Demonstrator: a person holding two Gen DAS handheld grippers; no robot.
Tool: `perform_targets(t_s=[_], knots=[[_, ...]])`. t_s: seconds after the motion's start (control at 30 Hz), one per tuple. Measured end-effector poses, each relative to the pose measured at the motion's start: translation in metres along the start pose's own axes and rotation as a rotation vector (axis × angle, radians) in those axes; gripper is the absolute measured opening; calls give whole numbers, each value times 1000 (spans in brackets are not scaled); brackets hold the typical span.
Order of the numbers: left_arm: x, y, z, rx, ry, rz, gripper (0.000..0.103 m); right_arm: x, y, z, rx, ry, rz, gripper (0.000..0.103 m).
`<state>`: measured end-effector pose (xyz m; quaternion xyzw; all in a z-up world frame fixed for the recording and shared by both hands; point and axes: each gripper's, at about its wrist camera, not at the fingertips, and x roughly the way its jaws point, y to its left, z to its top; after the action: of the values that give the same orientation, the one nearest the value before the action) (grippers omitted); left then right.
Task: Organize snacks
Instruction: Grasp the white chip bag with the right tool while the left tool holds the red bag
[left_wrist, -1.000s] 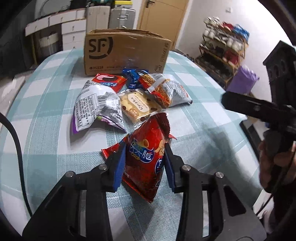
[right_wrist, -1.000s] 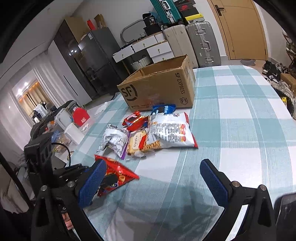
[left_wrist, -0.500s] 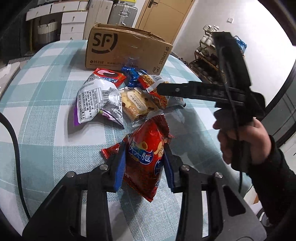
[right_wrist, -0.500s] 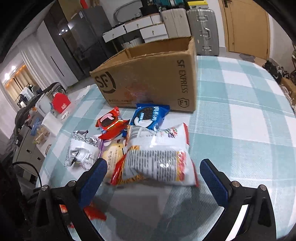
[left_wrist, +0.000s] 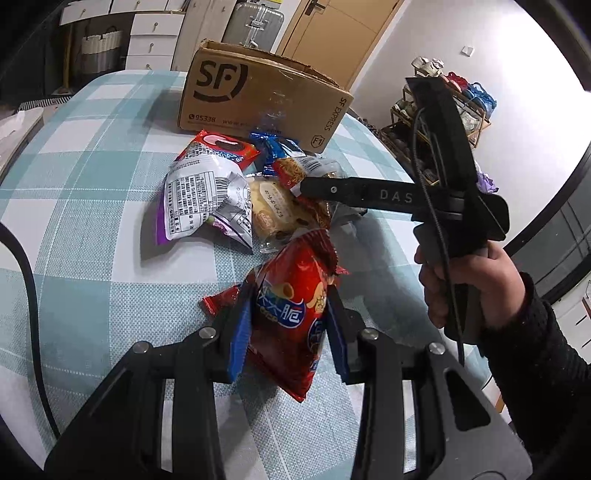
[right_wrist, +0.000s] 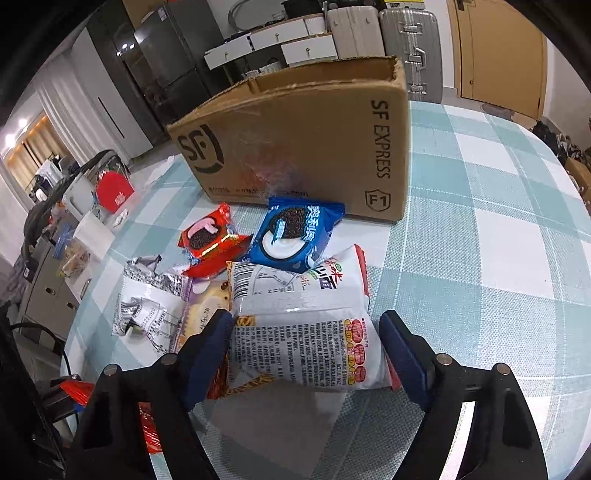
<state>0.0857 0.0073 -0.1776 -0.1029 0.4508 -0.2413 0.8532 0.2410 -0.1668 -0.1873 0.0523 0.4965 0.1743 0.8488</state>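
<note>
My left gripper (left_wrist: 287, 332) is shut on a red snack bag (left_wrist: 295, 273), which stands upright over the checked tablecloth (left_wrist: 92, 166). My right gripper (right_wrist: 304, 325) points down with its jaws closing. A white noodle packet (right_wrist: 295, 295) lies between its blue pads and is not visibly squeezed. Beyond it lie a blue Oreo pack (right_wrist: 295, 232), a red Oreo pack (right_wrist: 210, 240), a silver bag (right_wrist: 147, 310) and a cookie pack (left_wrist: 273, 214). An open SF cardboard box (right_wrist: 295, 147) stands just behind the pile.
A person's hand (left_wrist: 461, 284) holds the right gripper at the table's right side. A shoe rack (left_wrist: 443, 110) stands past the table's right edge. Suitcases (right_wrist: 406, 37) and white drawers (right_wrist: 288, 40) line the far wall. A cluttered side cabinet (right_wrist: 74, 229) lies to the left.
The right gripper swung in from the table's right side over the pile, came down around the noodle packet, and its jaws narrowed. The left gripper kept the red bag, nearly still.
</note>
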Motion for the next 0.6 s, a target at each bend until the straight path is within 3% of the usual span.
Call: perform_targets(t_s=[0.13,0.37,0.6], knots=[[-2,0,-1,-3,0,-2,34,6,3,-1,-12,14,2,82],[-1,-1,1,-12,14,5,33,2,-4,-4,30,12,57,67],[-5,-1,-1,-25,12,-1,33,-24,-12,-18,97,-61,98,63]])
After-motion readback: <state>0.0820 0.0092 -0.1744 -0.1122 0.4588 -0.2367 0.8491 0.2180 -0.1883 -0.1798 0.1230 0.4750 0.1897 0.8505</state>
